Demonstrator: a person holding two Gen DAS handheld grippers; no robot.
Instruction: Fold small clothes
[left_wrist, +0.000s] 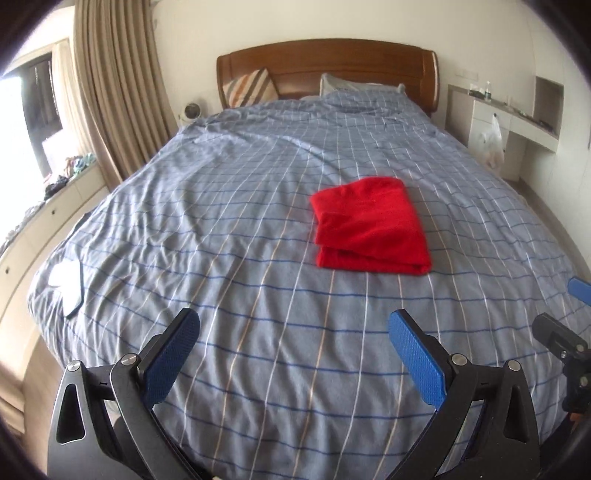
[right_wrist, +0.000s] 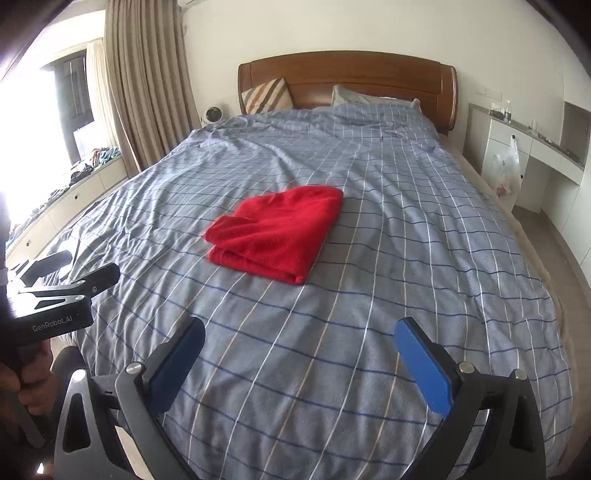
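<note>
A red garment (left_wrist: 369, 225) lies folded into a flat rectangle in the middle of the bed (left_wrist: 221, 229), clear of both grippers. It also shows in the right wrist view as the red garment (right_wrist: 277, 236). My left gripper (left_wrist: 293, 326) hovers over the near part of the bed, open, with nothing between its blue pads. My right gripper (right_wrist: 301, 332) is likewise open and empty, well short of the garment. In the right wrist view the left gripper's black body (right_wrist: 59, 295) appears at the left edge, held by a person's hand (right_wrist: 26, 384).
A blue checked duvet covers the bed, with a wooden headboard (left_wrist: 328, 70) and pillows (left_wrist: 251, 86) at the far end. A dark flat object with white cloth (left_wrist: 72, 291) lies at the bed's left edge. Curtains (left_wrist: 118, 92) and a low cabinet stand left; a desk with a hanging plastic bag (left_wrist: 491, 142) stands right.
</note>
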